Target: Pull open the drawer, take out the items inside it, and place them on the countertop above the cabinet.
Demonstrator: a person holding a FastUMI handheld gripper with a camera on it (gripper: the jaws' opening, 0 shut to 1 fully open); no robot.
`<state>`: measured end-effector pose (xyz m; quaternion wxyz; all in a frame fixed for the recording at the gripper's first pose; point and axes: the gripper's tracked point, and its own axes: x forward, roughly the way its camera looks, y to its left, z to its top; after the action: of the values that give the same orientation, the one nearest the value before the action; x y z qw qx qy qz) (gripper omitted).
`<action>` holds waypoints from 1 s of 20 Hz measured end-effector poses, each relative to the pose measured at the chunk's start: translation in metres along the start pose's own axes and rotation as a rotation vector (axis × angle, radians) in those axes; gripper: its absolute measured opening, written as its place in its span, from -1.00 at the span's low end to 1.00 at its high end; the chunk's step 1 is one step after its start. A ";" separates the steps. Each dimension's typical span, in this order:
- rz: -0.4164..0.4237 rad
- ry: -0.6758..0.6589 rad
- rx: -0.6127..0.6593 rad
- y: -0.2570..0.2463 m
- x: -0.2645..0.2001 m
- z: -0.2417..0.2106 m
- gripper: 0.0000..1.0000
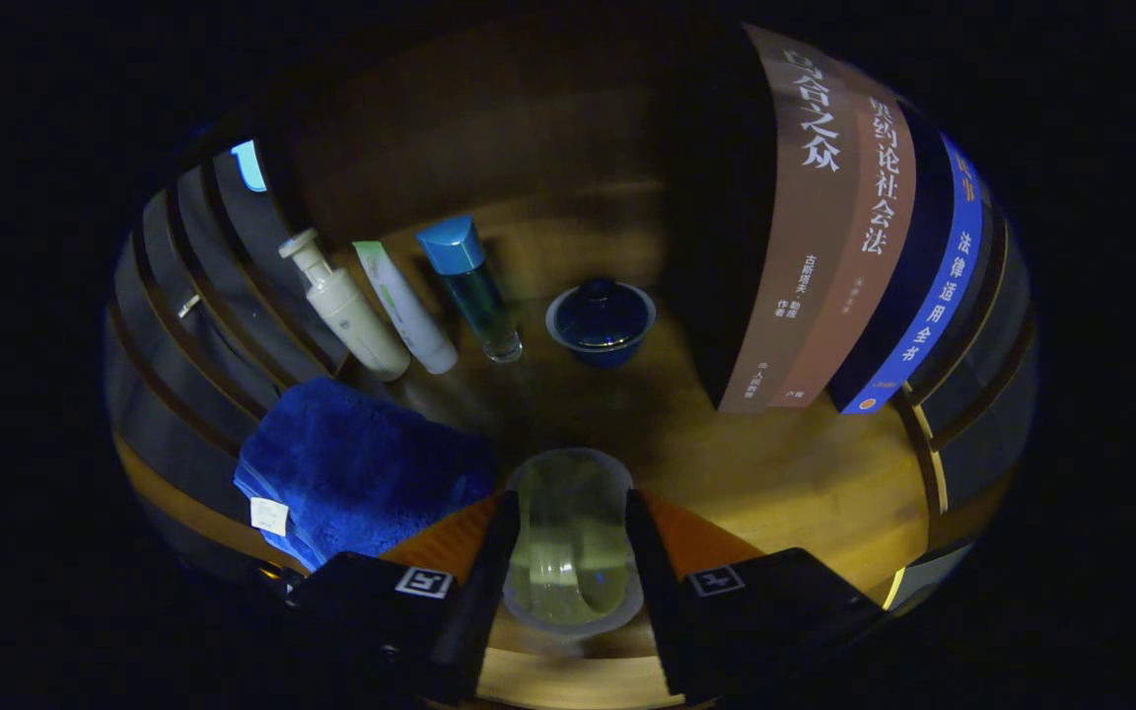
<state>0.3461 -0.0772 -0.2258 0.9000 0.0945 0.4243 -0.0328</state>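
My gripper (568, 513) is shut on a clear plastic cup (568, 537), with both black fingers pressed against its sides. The cup is see-through with a yellowish tint and hangs just above the wooden countertop (805, 473). Beyond the fingers on the countertop stand a white pump bottle (346, 311), a white tube (405, 311), a blue-capped clear bottle (474, 286) and a dark blue lidded bowl (601, 320). A folded blue towel (361, 468) lies just left of the fingers.
A row of upright books (844, 247) stands at the right of the countertop, close to the lidded bowl. Bare wood lies ahead of the cup, between the towel and the books. Dark slatted panels (183, 306) close off the left side.
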 end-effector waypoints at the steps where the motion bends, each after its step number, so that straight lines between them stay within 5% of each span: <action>1: 0.001 -0.016 0.005 0.000 -0.003 0.003 0.62; 4: 0.005 -0.062 0.011 0.003 -0.019 0.008 0.99; 13: 0.010 -0.333 -0.041 0.015 -0.139 -0.025 0.99; 20: 0.025 -0.642 -0.102 0.016 -0.253 -0.121 0.98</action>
<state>0.0955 -0.0425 -0.1042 0.9917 0.0396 0.1188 -0.0285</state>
